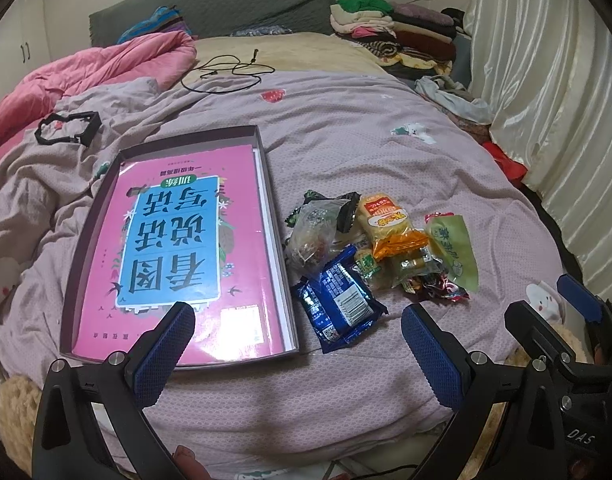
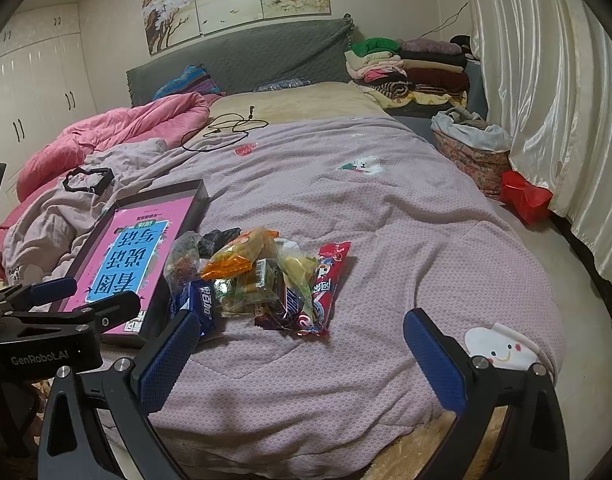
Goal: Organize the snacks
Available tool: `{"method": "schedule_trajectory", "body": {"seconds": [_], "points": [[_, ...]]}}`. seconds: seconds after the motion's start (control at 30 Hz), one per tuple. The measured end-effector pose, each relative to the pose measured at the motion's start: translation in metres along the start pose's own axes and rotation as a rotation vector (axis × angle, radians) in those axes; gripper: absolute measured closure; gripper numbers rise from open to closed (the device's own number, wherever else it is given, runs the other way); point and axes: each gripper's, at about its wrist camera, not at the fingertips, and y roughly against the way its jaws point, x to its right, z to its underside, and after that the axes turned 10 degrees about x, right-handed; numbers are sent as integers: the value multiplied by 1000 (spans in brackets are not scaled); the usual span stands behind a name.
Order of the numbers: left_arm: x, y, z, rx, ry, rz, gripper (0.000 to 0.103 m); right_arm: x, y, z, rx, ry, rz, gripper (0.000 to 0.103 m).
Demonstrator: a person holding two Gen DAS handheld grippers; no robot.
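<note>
Left claw [image 1: 297, 344] gaping, nothing held, over the near edge of the bed [image 1: 346, 128]. Right claw [image 2: 301, 344] also spread, empty, same edge. Snack pile [image 1: 378, 256] on the lilac cover near the bed's front edge, blue wrapper [image 1: 338, 304] nearest. Shallow box [image 1: 81, 248] with pink book [image 1: 185, 248] inside lies just left of the pile.

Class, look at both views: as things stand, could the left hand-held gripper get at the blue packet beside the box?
Probably yes. The left hand-held gripper is open, and the blue packet lies at the pile's near edge, just ahead between its fingers, with nothing on top of it.
</note>
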Motion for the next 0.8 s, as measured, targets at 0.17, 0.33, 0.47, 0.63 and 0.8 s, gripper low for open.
{"method": "schedule_trajectory", "body": {"seconds": [0.17,0.33,0.47,0.63,0.8], "points": [[0,0,0,-1,0,0,0,0,0,0,-1,-3,-1,0],[0,-1,0,0,-4,-1,0,1,-2,1,-4,-8,-2,0],[0,-1,0,-1,-3,0,0,2,-5,3,-8,-11,-5,0],[1,-5,1,-6,-5,5,0,5,-9,5,-11,-21,-8,0],[-2,-9,0,-12,6,27,0,6,-15,8,-21,-25,-11,0]]}}
